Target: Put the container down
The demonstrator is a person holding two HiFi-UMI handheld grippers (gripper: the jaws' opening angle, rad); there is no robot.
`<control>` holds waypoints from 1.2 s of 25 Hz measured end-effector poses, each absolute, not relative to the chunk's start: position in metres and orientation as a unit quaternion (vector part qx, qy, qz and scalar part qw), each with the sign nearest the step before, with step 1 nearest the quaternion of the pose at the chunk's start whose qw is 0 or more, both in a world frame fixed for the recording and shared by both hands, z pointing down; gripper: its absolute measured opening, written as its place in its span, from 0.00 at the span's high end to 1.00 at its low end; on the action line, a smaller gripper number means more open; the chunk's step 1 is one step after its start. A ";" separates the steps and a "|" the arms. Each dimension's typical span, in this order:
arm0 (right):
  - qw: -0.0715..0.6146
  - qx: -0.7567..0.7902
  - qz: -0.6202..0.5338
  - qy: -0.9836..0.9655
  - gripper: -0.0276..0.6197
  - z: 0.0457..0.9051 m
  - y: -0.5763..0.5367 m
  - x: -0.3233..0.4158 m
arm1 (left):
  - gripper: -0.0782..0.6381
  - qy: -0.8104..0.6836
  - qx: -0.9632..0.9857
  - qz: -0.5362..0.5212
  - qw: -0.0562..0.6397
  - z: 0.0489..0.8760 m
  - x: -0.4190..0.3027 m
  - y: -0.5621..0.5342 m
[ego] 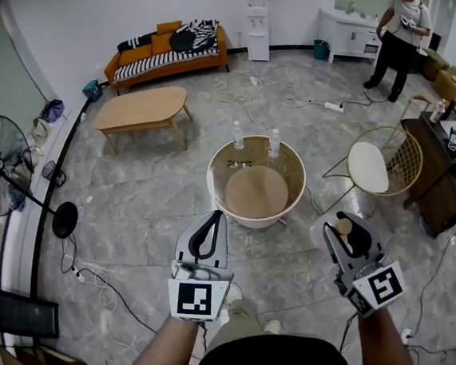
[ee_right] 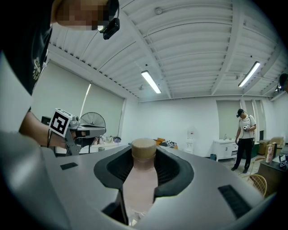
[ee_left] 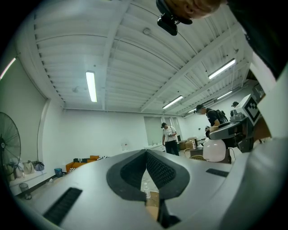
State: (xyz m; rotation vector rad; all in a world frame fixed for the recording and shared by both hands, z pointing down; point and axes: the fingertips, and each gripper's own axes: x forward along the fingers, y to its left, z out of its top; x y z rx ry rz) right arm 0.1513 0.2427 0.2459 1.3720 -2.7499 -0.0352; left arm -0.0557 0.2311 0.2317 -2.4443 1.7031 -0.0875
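Observation:
My right gripper [ego: 346,222] is shut on a pale pinkish container [ee_right: 142,179] with a tan cap [ego: 343,227], held low at the right, off to the right of the round table. In the right gripper view the cap [ee_right: 143,148] stands above the jaws [ee_right: 144,157] and the body fills the gap between them. My left gripper [ego: 215,217] is shut with nothing in it, its tips near the round table's front rim [ego: 247,218]. In the left gripper view its pads [ee_left: 146,155] meet.
The round rimmed table carries two water bottles [ego: 238,135] [ego: 274,143] and a pair of glasses [ego: 239,164]. A wire chair [ego: 379,163] and a dark side table [ego: 443,165] stand at the right, a fan [ego: 1,163] at the left. Cables lie on the floor. A person [ego: 398,33] stands far right.

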 end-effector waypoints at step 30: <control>0.064 0.453 0.009 -0.889 0.73 0.264 0.123 0.098 | 0.87 0.543 -0.836 -0.039 0.074 0.247 -0.101 0.099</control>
